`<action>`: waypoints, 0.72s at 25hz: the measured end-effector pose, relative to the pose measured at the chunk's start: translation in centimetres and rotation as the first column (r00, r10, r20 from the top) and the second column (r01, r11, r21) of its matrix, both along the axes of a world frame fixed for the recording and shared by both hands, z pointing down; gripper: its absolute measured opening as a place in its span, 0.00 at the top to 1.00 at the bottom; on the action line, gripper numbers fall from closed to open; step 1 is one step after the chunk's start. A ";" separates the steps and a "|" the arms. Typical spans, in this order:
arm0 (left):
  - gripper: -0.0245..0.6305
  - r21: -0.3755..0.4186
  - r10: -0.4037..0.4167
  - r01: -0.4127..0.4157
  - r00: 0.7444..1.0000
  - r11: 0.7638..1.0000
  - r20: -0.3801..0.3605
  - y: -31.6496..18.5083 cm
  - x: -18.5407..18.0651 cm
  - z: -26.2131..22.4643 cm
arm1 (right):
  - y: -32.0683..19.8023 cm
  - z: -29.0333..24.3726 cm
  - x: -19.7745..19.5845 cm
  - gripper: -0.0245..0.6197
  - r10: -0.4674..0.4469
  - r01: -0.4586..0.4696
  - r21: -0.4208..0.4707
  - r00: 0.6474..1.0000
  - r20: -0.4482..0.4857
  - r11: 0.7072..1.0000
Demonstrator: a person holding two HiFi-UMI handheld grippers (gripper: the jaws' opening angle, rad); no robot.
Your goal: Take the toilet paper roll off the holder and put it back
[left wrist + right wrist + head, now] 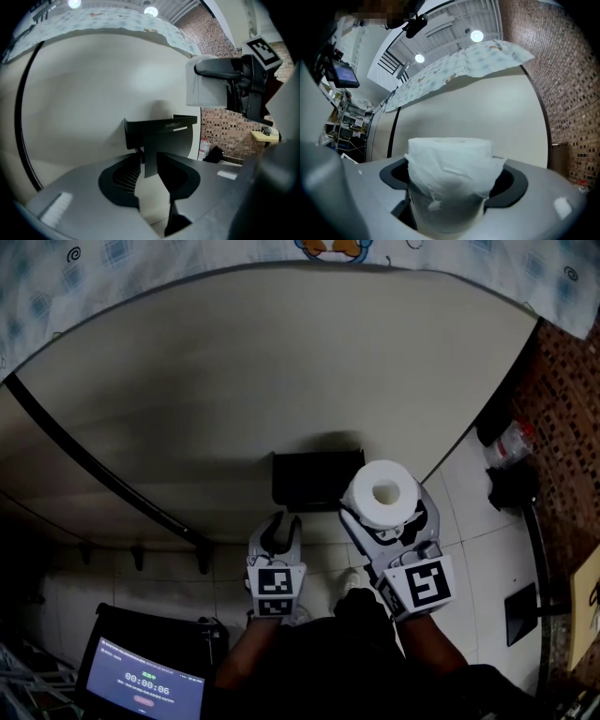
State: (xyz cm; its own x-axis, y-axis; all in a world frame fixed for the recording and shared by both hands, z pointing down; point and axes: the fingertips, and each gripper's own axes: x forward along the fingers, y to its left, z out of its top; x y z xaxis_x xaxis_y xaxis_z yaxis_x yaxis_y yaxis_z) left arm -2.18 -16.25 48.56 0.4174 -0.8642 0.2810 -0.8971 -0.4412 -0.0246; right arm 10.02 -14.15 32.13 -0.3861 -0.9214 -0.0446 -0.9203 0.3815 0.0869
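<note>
A black toilet paper holder (316, 479) is fixed to the cream wall and carries no roll. My left gripper (278, 532) is just below it and open. In the left gripper view the holder (161, 133) fills the middle, and its black bar hangs down between the spread jaws of my left gripper (150, 174) without being pinched. The white toilet paper roll (382, 493) stands upright, core hole up, to the right of the holder, with my right gripper (386, 514) shut on it. The roll (449, 178) sits between both jaws in the right gripper view, a loose sheet draped over its front.
A patterned cloth (141, 268) hangs over the top of the wall, and a black pipe (103, 474) runs diagonally across it. At the right, a brick wall, a plastic bottle (512, 441) and a black bag (511, 488) stand on the tiled floor. A lit screen (141, 685) sits at lower left.
</note>
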 end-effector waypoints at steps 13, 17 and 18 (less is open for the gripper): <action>0.64 -0.093 0.079 -0.075 0.996 0.993 0.031 -1.9 1.7 2.2 | -0.8 -0.6 0.9 0.25 0.014 -0.014 0.014 1.000 0.006 1.000; 0.72 -0.099 0.071 -0.067 0.997 0.993 0.035 -2.0 1.4 2.1 | -1.3 -0.8 0.6 0.25 0.006 -0.006 0.006 1.000 0.016 1.000; 0.75 -0.100 0.069 -0.065 0.997 0.993 0.036 -2.0 1.2 2.1 | -1.5 -0.8 0.5 0.25 0.003 -0.003 0.004 1.000 0.016 1.000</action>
State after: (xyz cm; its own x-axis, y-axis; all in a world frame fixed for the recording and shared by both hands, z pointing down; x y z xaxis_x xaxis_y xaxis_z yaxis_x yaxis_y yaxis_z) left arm -0.98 -18.23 50.61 0.4605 -0.8019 0.3808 -0.8645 -0.5024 -0.0126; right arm 10.47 -15.63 31.33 -0.3824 -0.9224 -0.0546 -0.9228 0.3782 0.0736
